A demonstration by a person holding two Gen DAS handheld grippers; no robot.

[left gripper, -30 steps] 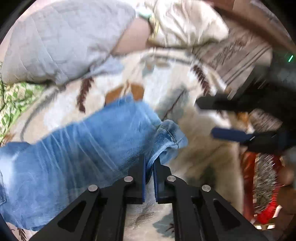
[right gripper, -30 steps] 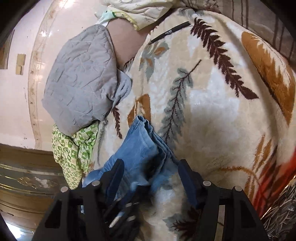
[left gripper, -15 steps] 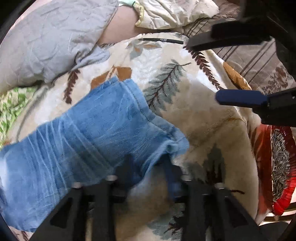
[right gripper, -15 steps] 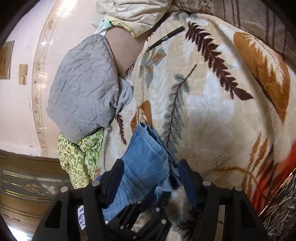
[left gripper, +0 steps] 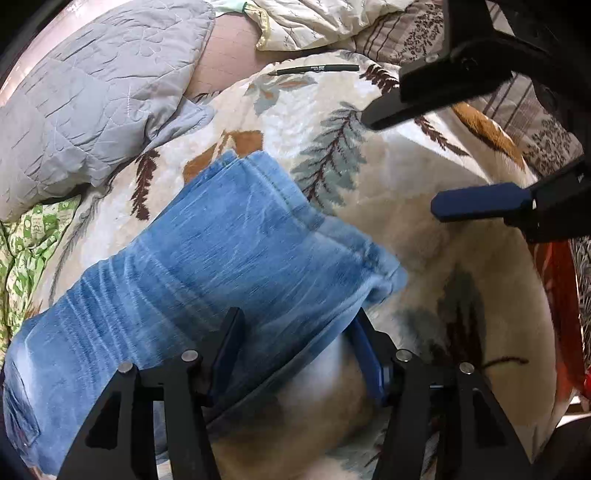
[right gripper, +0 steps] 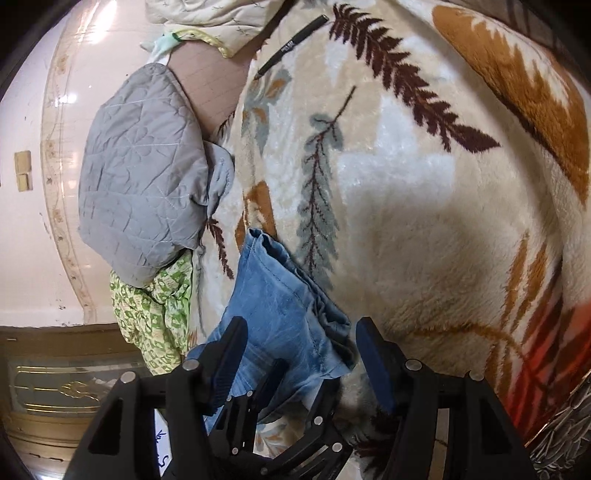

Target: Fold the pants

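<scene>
The blue jeans (left gripper: 221, 258) lie folded on a cream leaf-patterned blanket (left gripper: 388, 184), hems toward the far end. My left gripper (left gripper: 295, 339) sits low over the near right edge of the jeans. Its jaws are opening and denim lies loosely between them, with the pads not pressing on it. My right gripper (left gripper: 417, 162) hovers open above the bare blanket to the right of the hems, with nothing between its fingers. In the right wrist view the right gripper (right gripper: 301, 354) frames the jeans (right gripper: 280, 306), with the left gripper (right gripper: 280, 417) below it.
A grey quilted cover (left gripper: 92, 110) is bunched at the far left, over a green patterned cloth (left gripper: 29, 251). A black pen (left gripper: 317, 69) lies on the blanket beyond the jeans. A cream quilt (left gripper: 332, 18) lies at the back. The bed edge drops to a pink floor (right gripper: 29, 221).
My left gripper was shut on the jeans' corner; it has opened and let go, and that corner now lies flat on the blanket. Both grippers have sunk a little.
</scene>
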